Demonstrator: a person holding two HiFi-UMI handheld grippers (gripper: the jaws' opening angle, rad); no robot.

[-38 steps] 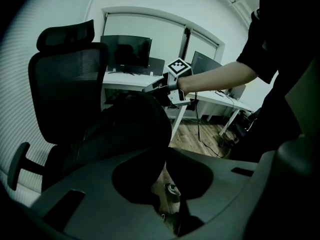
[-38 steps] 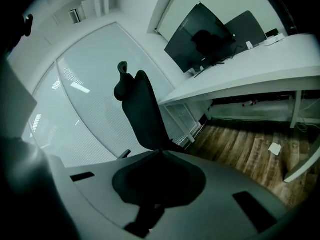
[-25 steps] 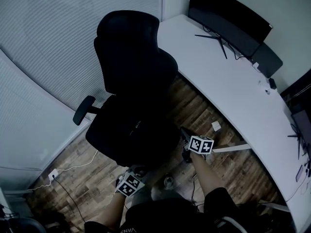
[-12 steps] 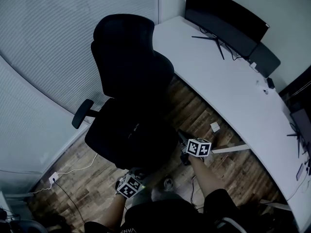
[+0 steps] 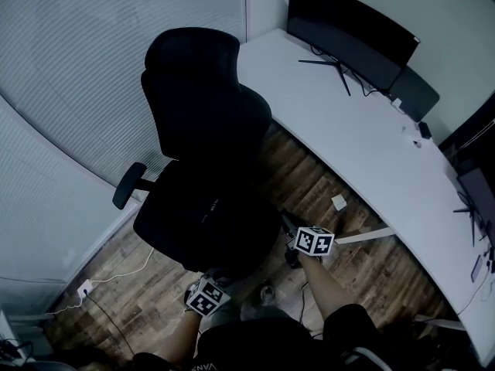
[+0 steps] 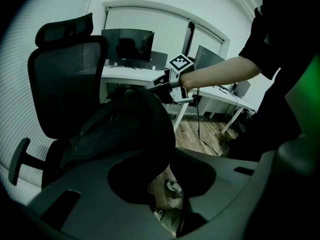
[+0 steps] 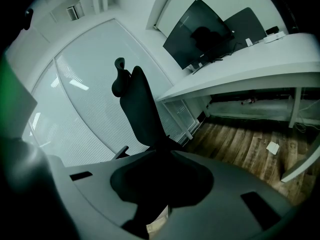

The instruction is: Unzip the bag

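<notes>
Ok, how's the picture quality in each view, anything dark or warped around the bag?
Head view: dim and fisheye-bent, the black bag merges with the black chair. Left gripper view: black vignetted corners, bag underexposed, detail lost. Right gripper view: blurred green patch at the left edge, blinds bowed.

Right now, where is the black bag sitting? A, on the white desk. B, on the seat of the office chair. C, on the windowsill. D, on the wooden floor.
B: the left gripper view shows the black bag resting on the seat of the office chair, in front of its mesh backrest.
</notes>
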